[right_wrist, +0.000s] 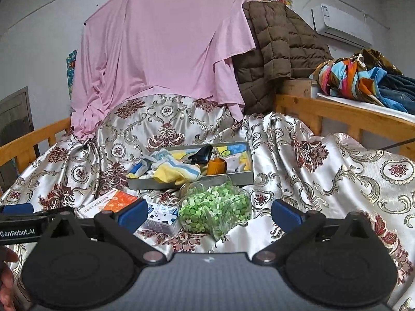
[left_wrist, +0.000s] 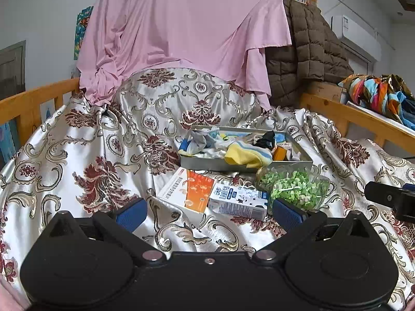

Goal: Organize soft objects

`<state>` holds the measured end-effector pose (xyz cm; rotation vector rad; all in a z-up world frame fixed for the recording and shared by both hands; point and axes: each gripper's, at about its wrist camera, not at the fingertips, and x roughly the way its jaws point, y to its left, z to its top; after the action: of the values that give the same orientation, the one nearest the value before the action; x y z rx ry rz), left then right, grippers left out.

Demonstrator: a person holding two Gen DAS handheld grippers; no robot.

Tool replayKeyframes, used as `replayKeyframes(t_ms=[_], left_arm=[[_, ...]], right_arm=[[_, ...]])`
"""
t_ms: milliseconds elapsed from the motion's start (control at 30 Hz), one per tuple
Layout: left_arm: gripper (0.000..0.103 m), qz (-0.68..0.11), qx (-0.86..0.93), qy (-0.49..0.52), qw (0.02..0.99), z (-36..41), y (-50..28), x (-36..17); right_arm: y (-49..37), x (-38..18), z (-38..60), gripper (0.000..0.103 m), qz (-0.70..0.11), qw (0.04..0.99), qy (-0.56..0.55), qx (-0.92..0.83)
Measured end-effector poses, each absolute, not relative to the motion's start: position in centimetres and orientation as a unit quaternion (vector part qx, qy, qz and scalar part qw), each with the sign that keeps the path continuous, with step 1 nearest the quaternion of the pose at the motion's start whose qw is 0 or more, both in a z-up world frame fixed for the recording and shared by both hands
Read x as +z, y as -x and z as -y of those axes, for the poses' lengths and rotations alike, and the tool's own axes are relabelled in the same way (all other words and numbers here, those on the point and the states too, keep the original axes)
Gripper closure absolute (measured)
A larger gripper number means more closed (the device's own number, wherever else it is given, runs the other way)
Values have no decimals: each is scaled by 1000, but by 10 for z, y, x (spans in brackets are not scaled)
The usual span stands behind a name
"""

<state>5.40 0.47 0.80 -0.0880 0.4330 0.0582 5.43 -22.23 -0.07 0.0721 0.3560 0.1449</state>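
Observation:
A grey tray (left_wrist: pixel 205 162) (right_wrist: pixel 234 178) on the patterned bedspread holds several soft cloths: a yellow and white one (left_wrist: pixel 246 154) (right_wrist: pixel 176 172) hangs over its front rim, a black one (left_wrist: pixel 265 140) (right_wrist: pixel 203 154) lies behind it, next to an orange cup (right_wrist: pixel 216 166). My left gripper (left_wrist: pixel 208 211) is open and empty, just short of a white and orange box (left_wrist: pixel 188 189) and a milk carton (left_wrist: pixel 237 200). My right gripper (right_wrist: pixel 208 213) is open and empty, just short of a clear container of green pieces (right_wrist: pixel 215 208) (left_wrist: pixel 294 185).
The bedspread (left_wrist: pixel 77 160) is rumpled, with wooden rails (left_wrist: pixel 31 103) (right_wrist: pixel 334 111) on both sides. A pink sheet (left_wrist: pixel 181 31) and a brown quilted jacket (right_wrist: pixel 275 49) hang at the back. Colourful clothes (right_wrist: pixel 358 75) lie on a shelf at right.

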Motion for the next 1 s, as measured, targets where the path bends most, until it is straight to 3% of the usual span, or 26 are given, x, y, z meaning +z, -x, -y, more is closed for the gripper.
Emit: replayKeyframes(t_ms=[1000], left_arm=[[1,-243,57,50,967,-9,-71,-6]], right_arm=[[-79,-22,213,0,-216,973,-26,82]])
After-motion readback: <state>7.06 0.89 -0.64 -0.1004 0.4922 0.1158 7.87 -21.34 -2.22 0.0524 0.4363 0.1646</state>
